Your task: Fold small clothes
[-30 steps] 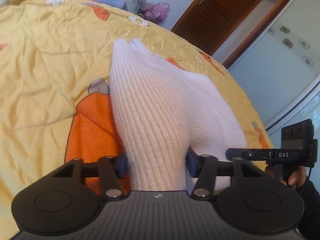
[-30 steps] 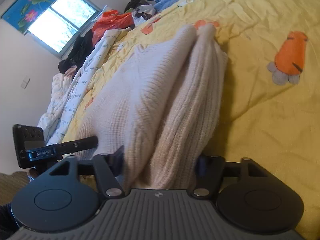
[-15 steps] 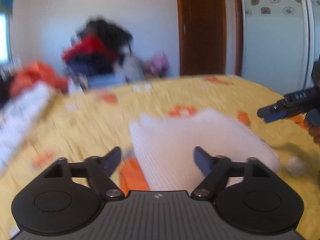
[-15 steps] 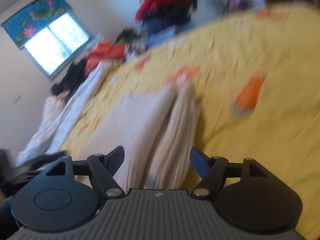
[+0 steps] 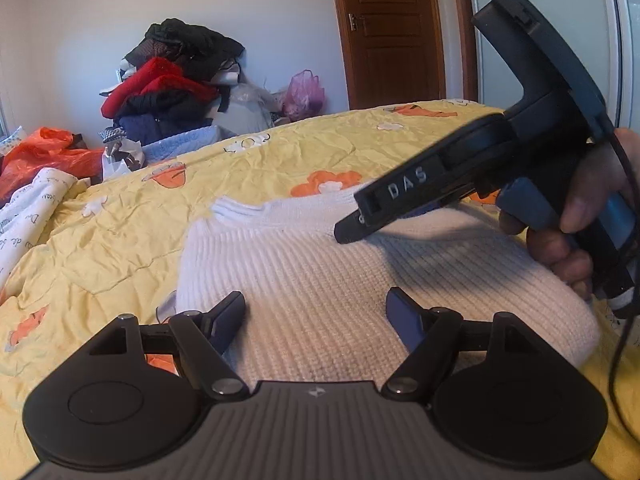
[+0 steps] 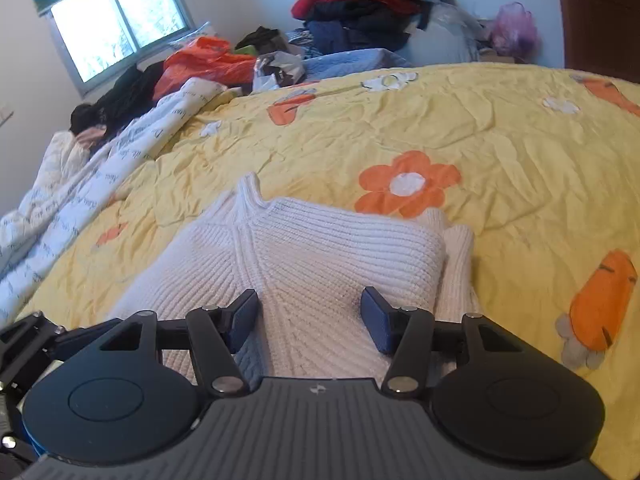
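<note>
- In the left wrist view, the white knit sweater (image 5: pixel 320 280) lies folded on the yellow bedspread (image 5: pixel 120 232), filling the middle and lower right of the frame, its ribbed collar toward the upper left of the bundle.
- The left gripper (image 5: pixel 316 316) sits at the bottom centre with its jaws spread wide; they have just been closing a little. The sweater shows between them, but the pads do not press on it, so nothing is held.
- At the right of that frame a hand (image 5: pixel 576 216) carries the right gripper (image 5: pixel 348 232), its tip hovering just over the top of the sweater; whether it touches the knit cannot be told from here.
- In the right wrist view the sweater fills the lower centre, a folded sleeve edge showing at its right side beside an orange flower print (image 6: pixel 408 184).
- There the right gripper's jaws stand about half apart over the knit and have just been closing; no fabric is pinched between the pads.
- The fold appears laid down and released. To finish it well, I would press the bundle flat, square the loose right edge under the top layer, and grip only a full thick edge, since a stray rib may drag the fold open.
</note>
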Available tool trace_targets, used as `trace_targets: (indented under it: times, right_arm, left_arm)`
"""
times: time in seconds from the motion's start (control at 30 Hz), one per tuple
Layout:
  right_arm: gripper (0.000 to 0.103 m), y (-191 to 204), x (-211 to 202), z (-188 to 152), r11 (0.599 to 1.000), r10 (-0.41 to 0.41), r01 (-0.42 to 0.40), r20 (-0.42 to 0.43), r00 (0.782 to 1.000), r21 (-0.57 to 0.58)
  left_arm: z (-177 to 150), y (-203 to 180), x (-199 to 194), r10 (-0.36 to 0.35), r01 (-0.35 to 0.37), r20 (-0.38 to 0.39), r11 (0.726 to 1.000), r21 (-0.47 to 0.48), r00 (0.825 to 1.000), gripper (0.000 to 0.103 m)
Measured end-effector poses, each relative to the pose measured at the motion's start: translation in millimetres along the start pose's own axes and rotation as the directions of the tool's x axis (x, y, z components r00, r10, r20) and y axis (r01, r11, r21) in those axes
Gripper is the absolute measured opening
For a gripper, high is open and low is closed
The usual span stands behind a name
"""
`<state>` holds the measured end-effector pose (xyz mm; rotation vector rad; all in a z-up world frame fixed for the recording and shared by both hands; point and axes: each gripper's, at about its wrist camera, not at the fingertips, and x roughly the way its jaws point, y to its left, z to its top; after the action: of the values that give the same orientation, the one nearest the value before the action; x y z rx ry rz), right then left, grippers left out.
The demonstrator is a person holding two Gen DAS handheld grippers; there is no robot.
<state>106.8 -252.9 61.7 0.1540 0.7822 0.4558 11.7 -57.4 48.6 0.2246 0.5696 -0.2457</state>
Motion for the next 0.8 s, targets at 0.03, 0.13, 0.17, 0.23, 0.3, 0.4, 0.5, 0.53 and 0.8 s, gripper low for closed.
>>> trace_targets:
  times: [0.03,0.13,0.17,0.23,0.3,0.4,0.5,0.53,0.8]
  right_arm:
    - [0.058,6,0,0,0.999,-0.020,0.019,-0.003,1.000,-0.037]
    - [0.058,12,-8,5,0.998,-0.056,0.056,0.008,0.998,-0.030]
    - [0.057,13,-13,7,0.997,-0.078,0.078,0.021,0.997,-0.004]
    - [0.057,21,-25,7,0.997,-0.082,0.081,0.050,0.995,0.020]
    - [0.059,31,-31,10,1.000,-0.023,0.023,0.078,0.997,0.000]
    - [0.063,34,-17,17,0.999,-0.036,0.037,0.044,0.998,-0.013]
    - [0.065,16,12,11,0.997,-0.080,0.080,-0.003,0.997,-0.009]
    - [0.065,10,14,6,0.998,-0.053,0.053,0.020,0.998,-0.017]
    - [0.065,11,8,6,0.998,-0.067,0.068,0.043,0.997,-0.011]
  left_arm:
    - [1,0,1,0.000,0.000,-0.001,1.000,-0.003,1.000,0.077]
    - [2,1,2,-0.001,0.001,-0.005,1.000,-0.012,1.000,0.077]
    - [1,2,2,-0.001,0.001,-0.004,1.000,-0.017,1.000,0.077]
    - [1,1,3,0.002,-0.002,0.002,1.000,-0.020,1.000,0.077]
    - [1,0,4,0.009,-0.009,0.004,1.000,-0.017,1.000,0.078]
    - [2,0,3,0.005,-0.005,0.002,1.000,-0.017,1.000,0.078]
    - [1,0,4,0.003,-0.003,0.006,1.000,-0.018,1.000,0.077]
    - [2,0,5,0.004,-0.003,0.007,1.000,-0.020,1.000,0.077]
    - [6,4,-17,0.014,-0.013,0.034,1.000,-0.008,0.999,0.076]
